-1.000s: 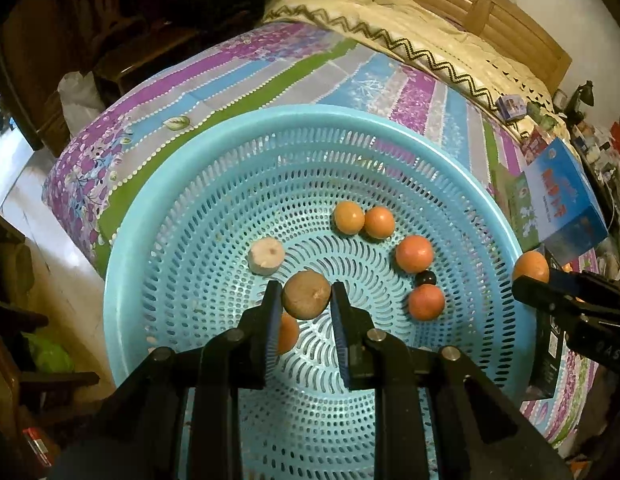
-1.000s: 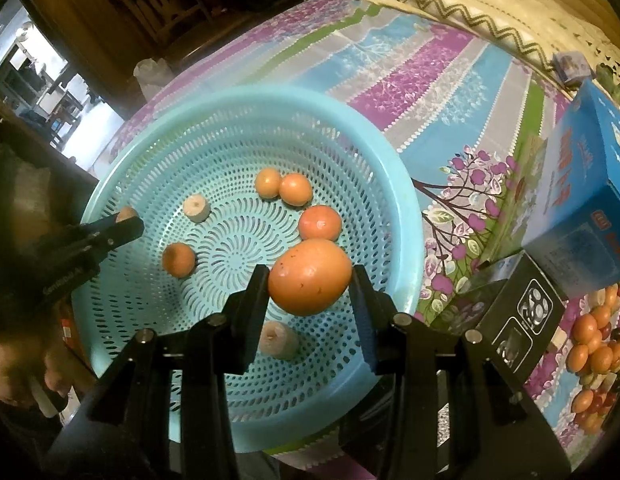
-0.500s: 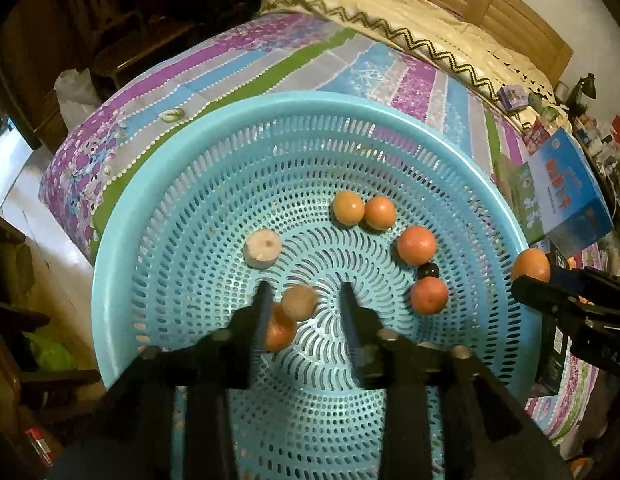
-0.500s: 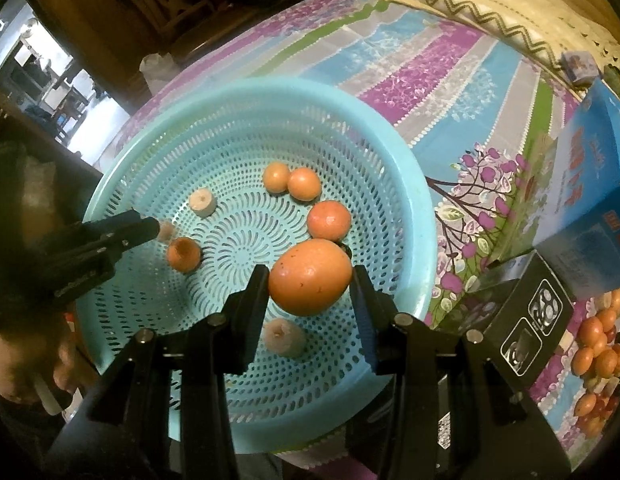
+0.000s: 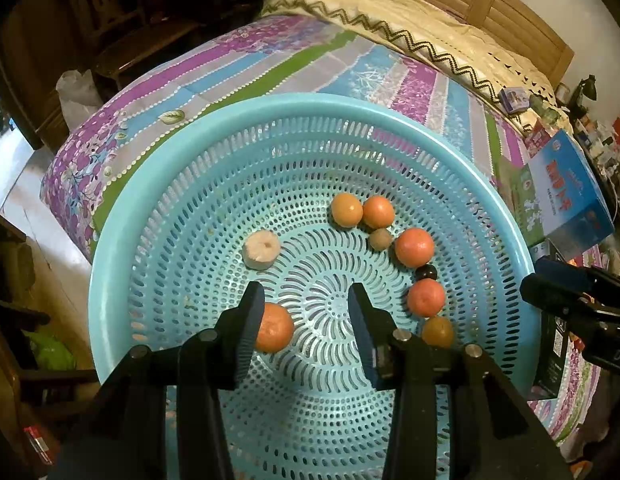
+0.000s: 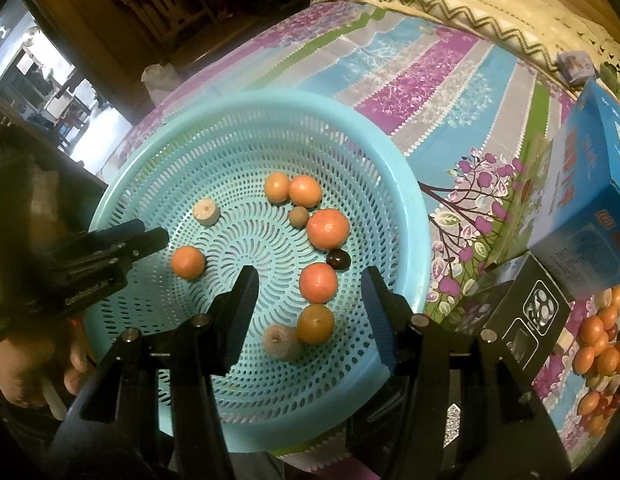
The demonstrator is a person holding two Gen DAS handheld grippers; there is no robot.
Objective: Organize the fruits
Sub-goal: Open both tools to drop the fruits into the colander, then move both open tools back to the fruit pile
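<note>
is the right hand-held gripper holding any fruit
No, the right hand-held gripper is open and empty above the basket.

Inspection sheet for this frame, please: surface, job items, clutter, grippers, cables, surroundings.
Surface: striped floral bedspread.
Job's things: blue basket holds oranges, a small brown fruit, a dark fruit and two pale round pieces; more fruit pile lies outside.
Clutter: blue box, black box.
Grippers: left gripper and right gripper over the basket, jaws apart, empty.
Cables: nothing seen.
Surroundings: wooden headboard, dark furniture.
</note>
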